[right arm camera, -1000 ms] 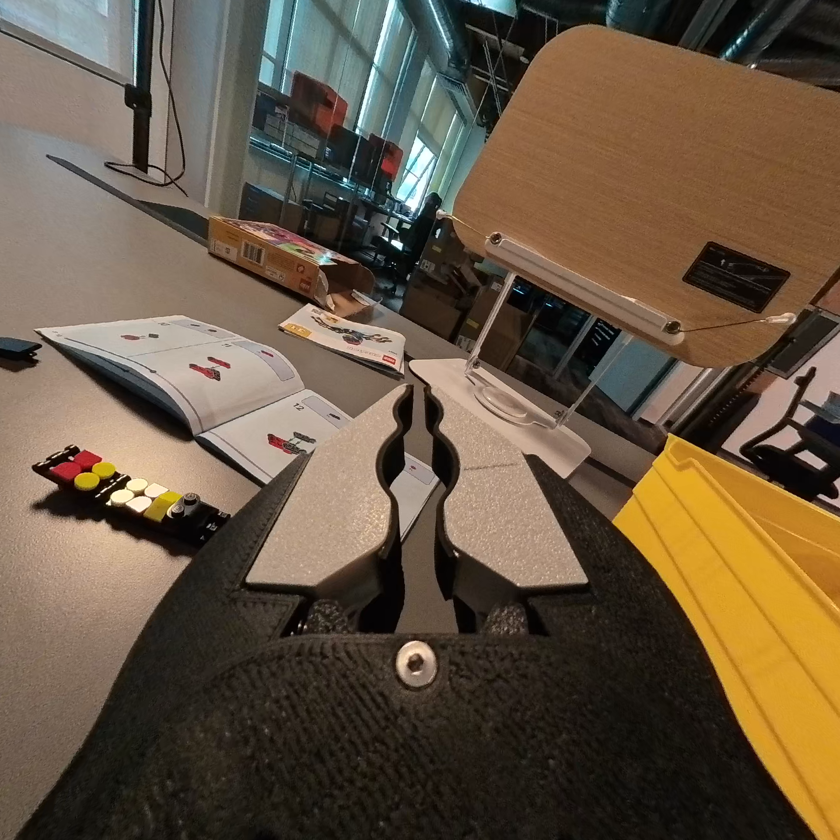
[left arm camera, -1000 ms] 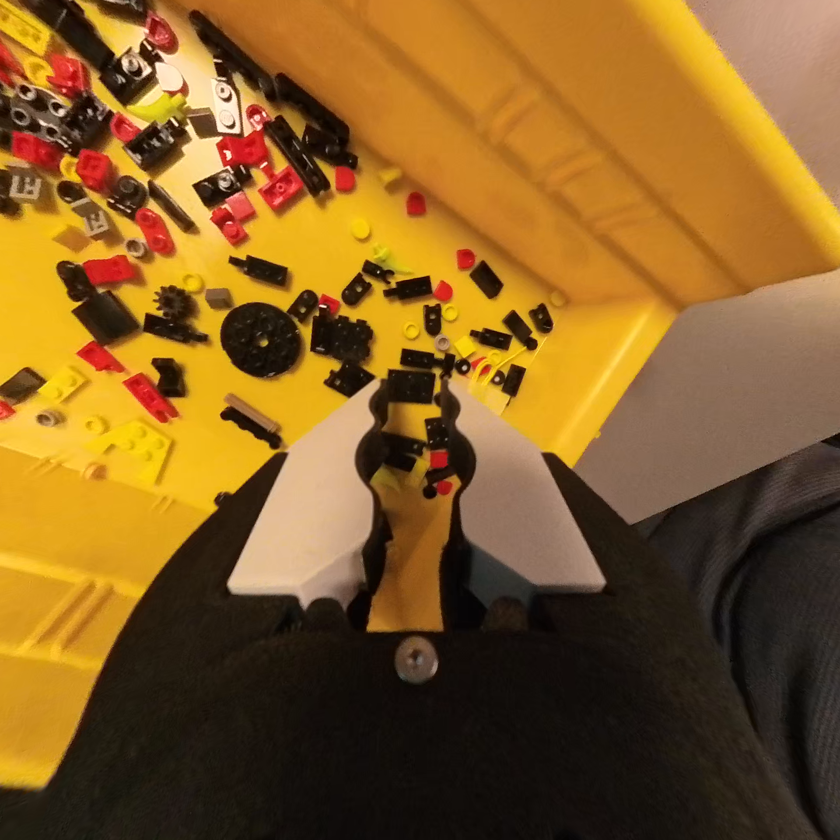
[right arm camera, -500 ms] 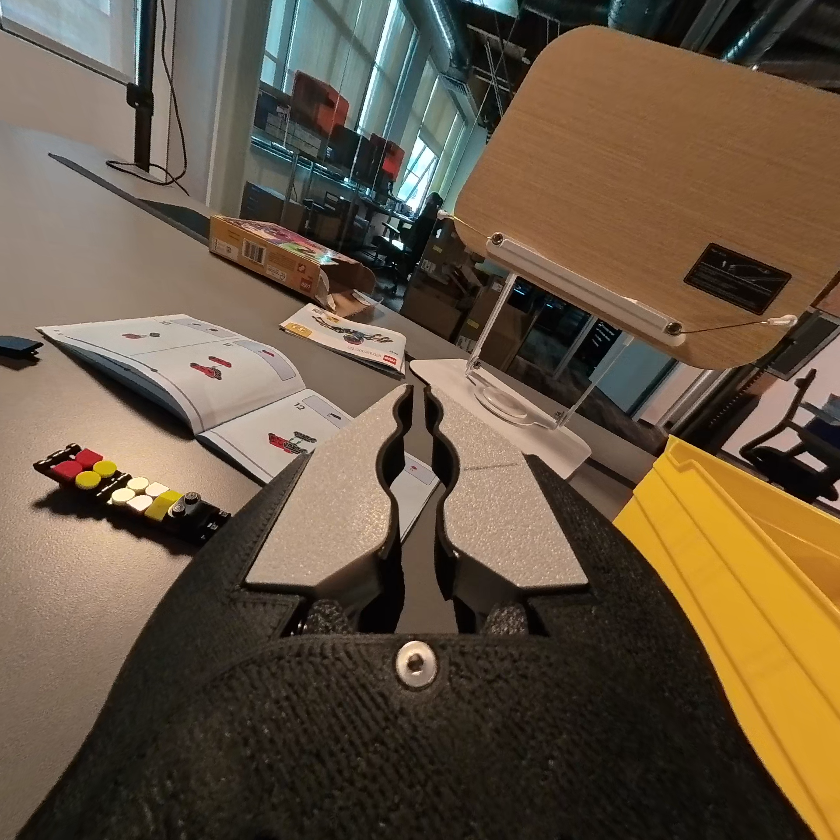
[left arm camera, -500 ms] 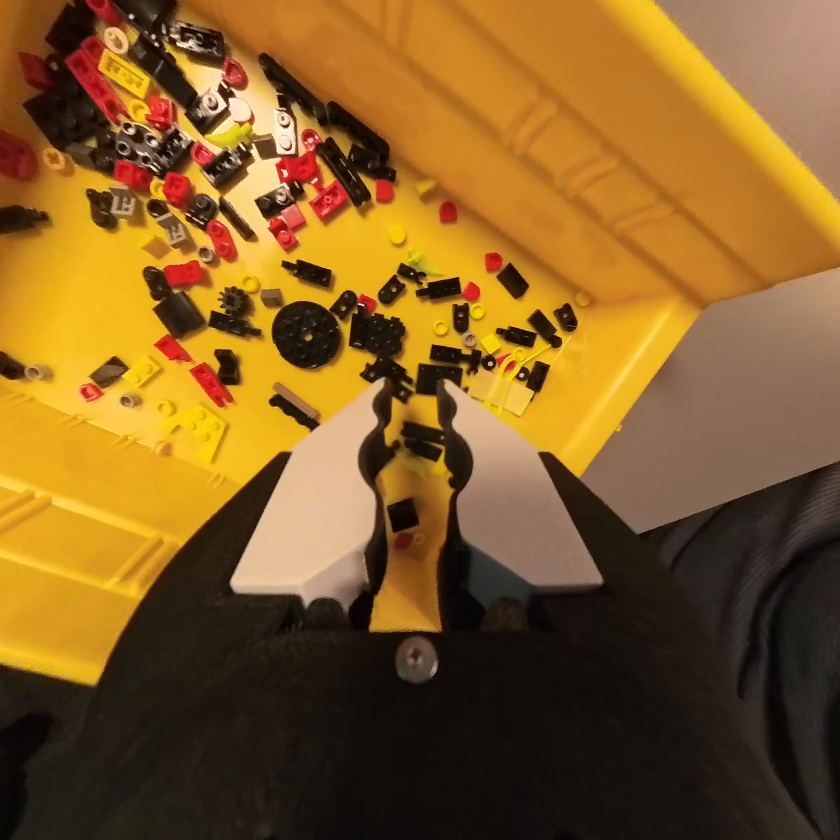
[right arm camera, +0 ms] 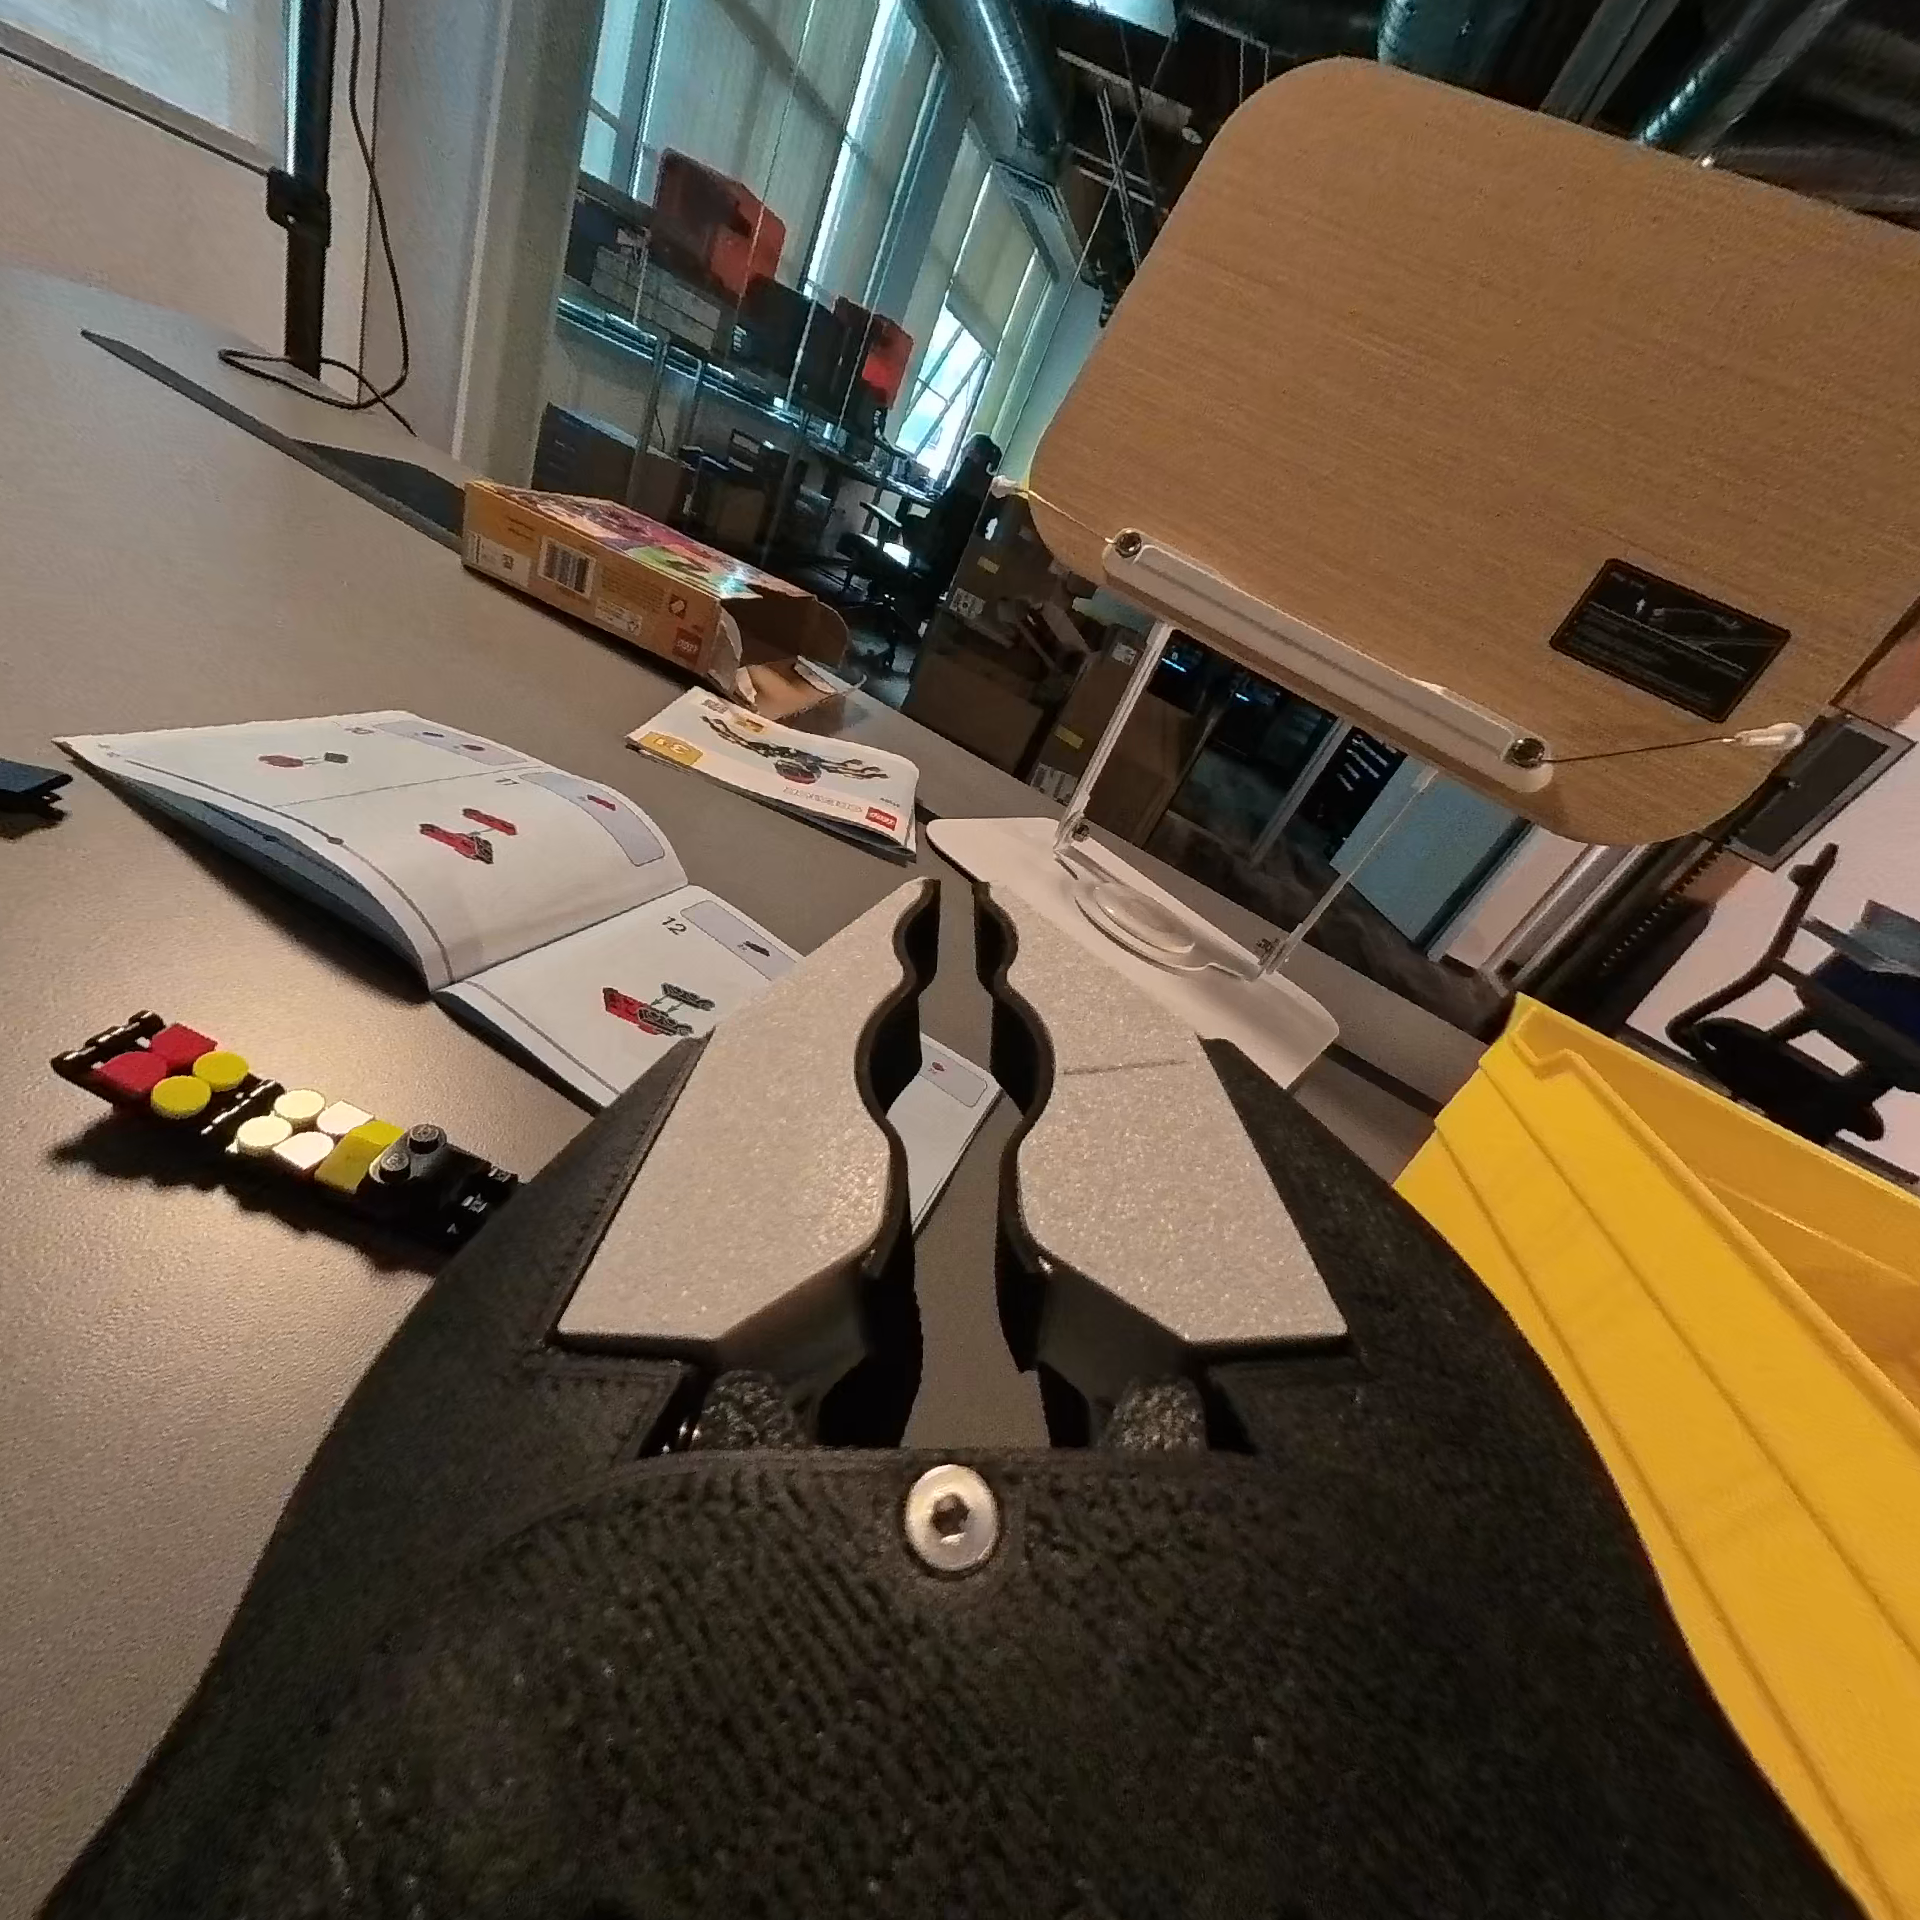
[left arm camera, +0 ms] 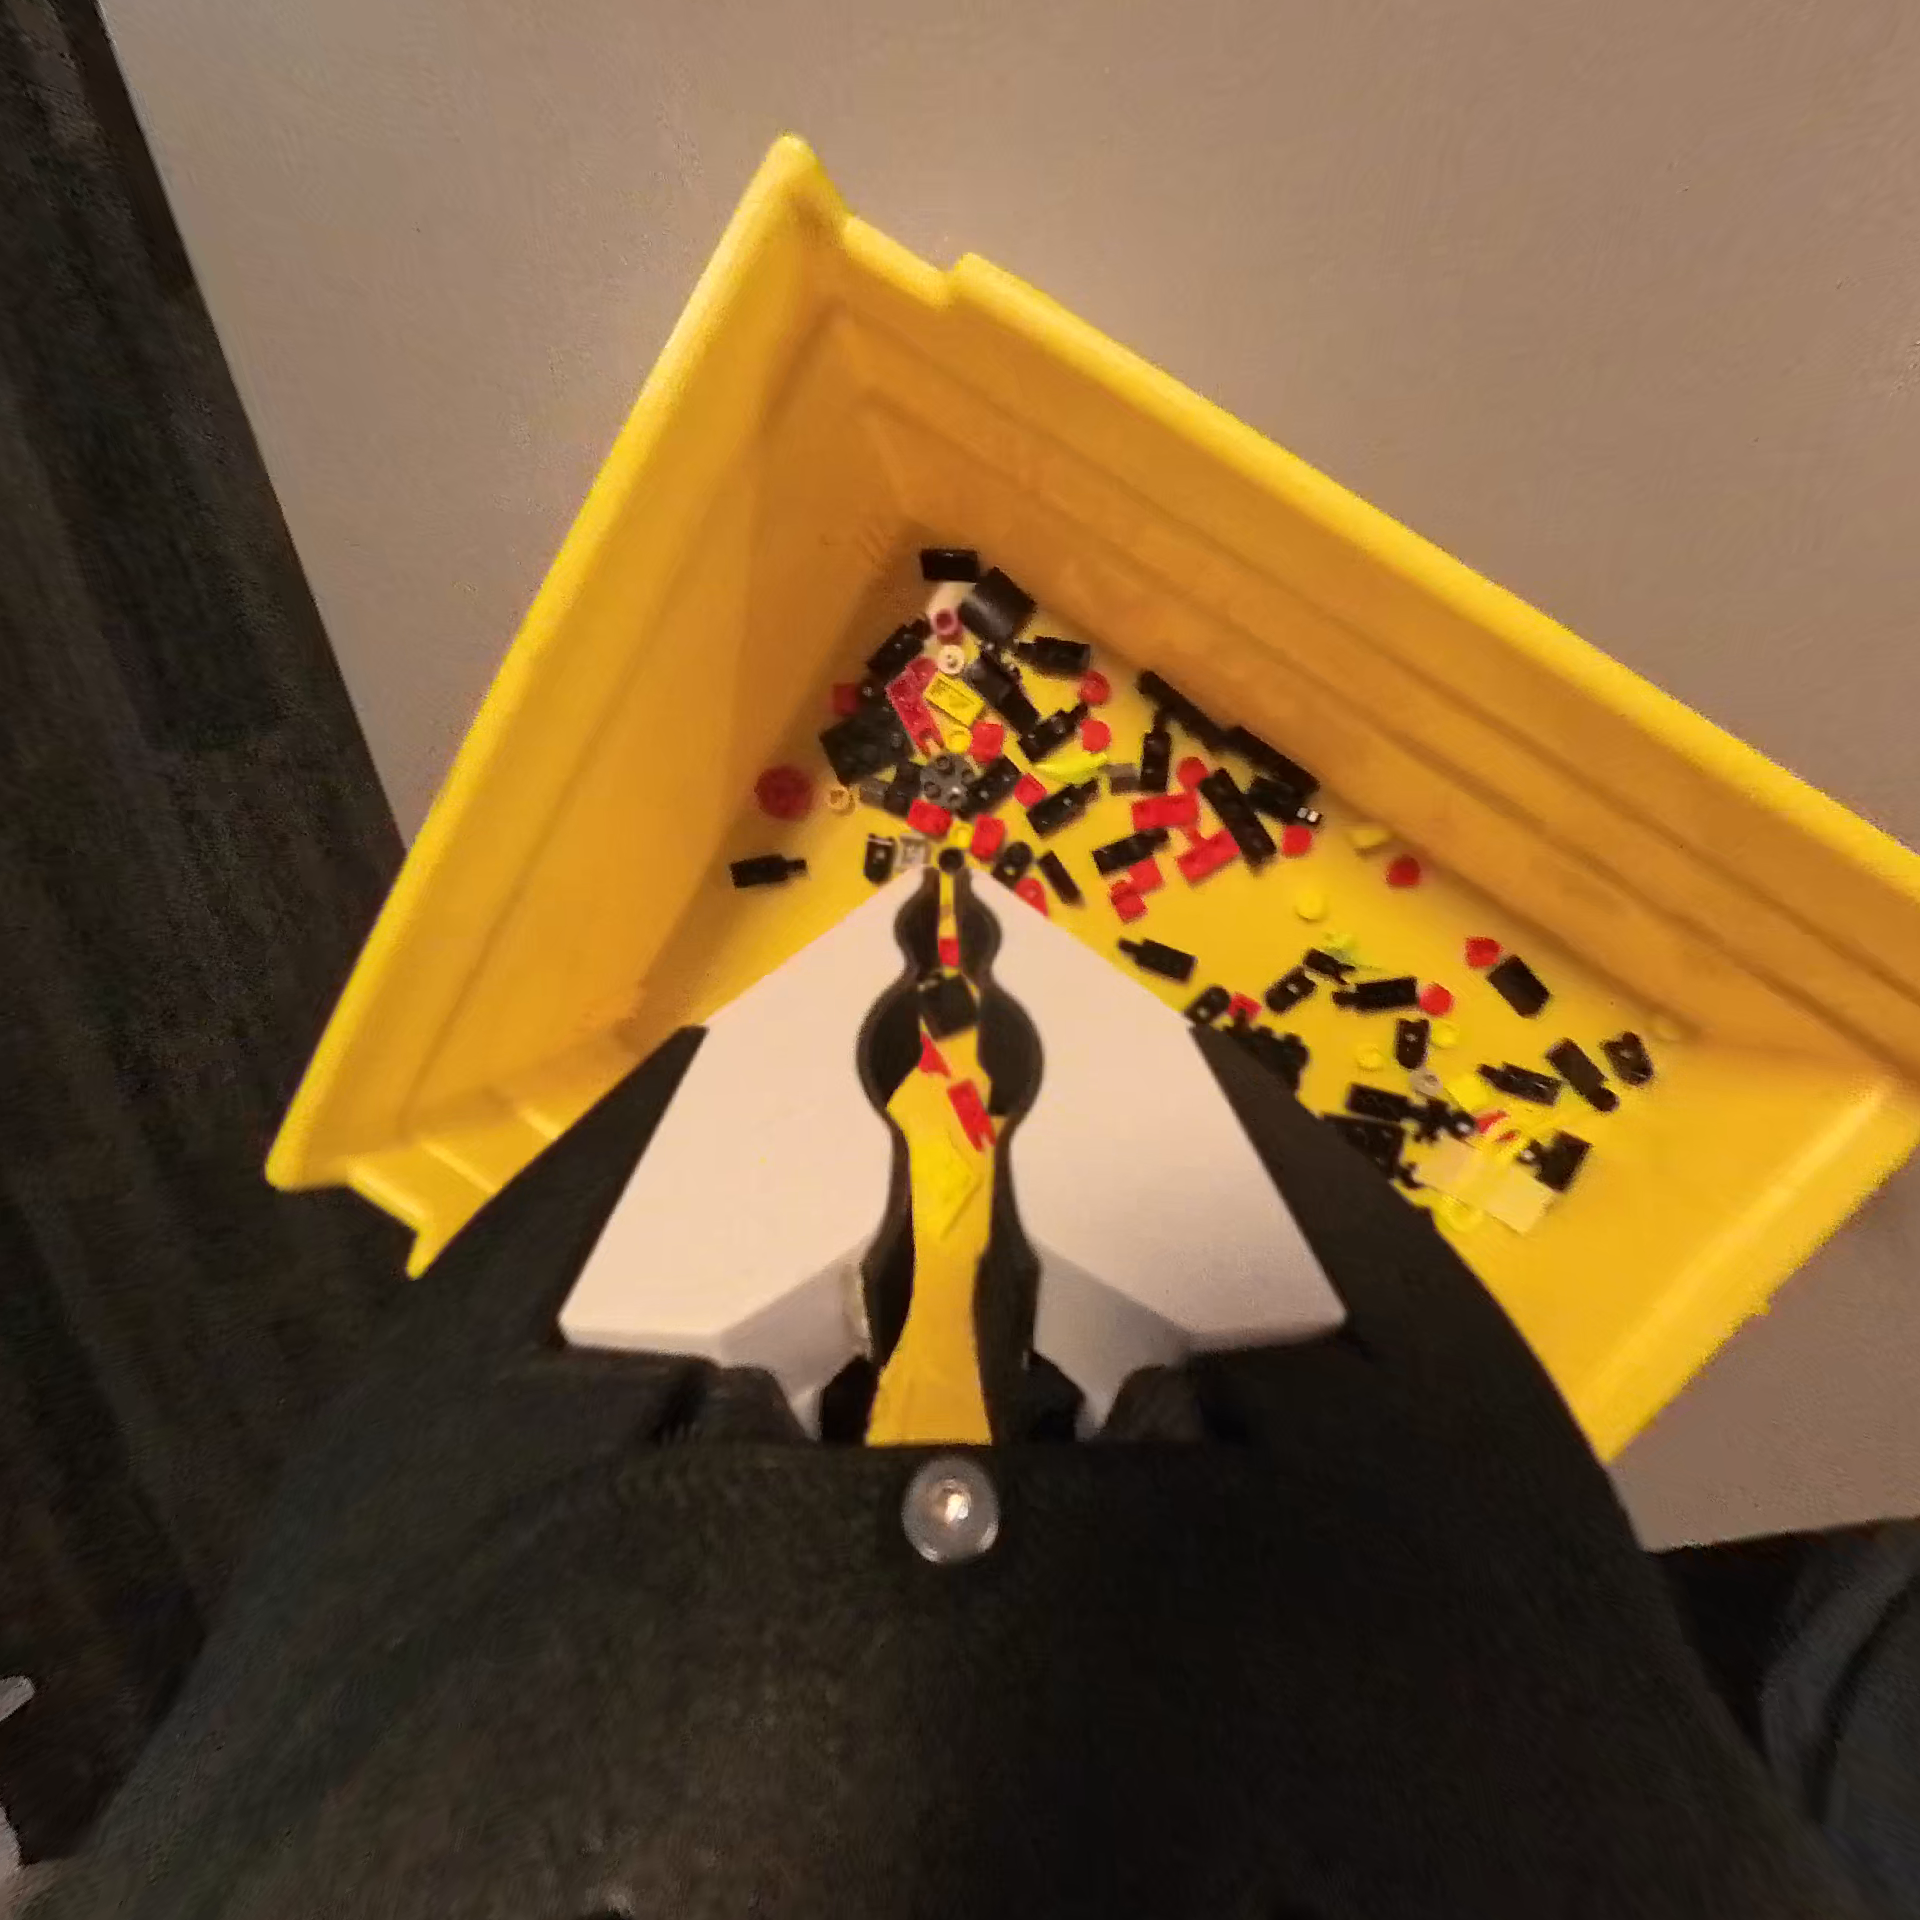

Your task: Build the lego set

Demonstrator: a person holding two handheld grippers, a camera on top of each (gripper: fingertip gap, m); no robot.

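Note:
A yellow bin (left arm camera: 1143, 499) holds many loose black, red and yellow lego pieces (left arm camera: 1174, 821). My left gripper (left arm camera: 948, 883) hangs high above the bin with its jaws nearly together; a small black piece shows right at the tips, and I see nothing clearly held. My right gripper (right arm camera: 958, 894) rests low over the dark table, jaws nearly together and empty. A partly built black strip with red, yellow and white tiles (right arm camera: 281, 1127) lies on the table to its left. An open instruction booklet (right arm camera: 395, 821) lies beyond it.
The bin's wall (right arm camera: 1662, 1299) stands close on the right of my right gripper. A wooden book stand (right arm camera: 1455, 416) on a white base, a second booklet (right arm camera: 790, 769) and an opened cardboard box (right arm camera: 623, 571) lie farther back. A black pole (right arm camera: 301, 208) stands at far left.
My left gripper has risen well above the bin, swung toward its far corner, and its jaws have closed from a wider gap. The right gripper has not moved.

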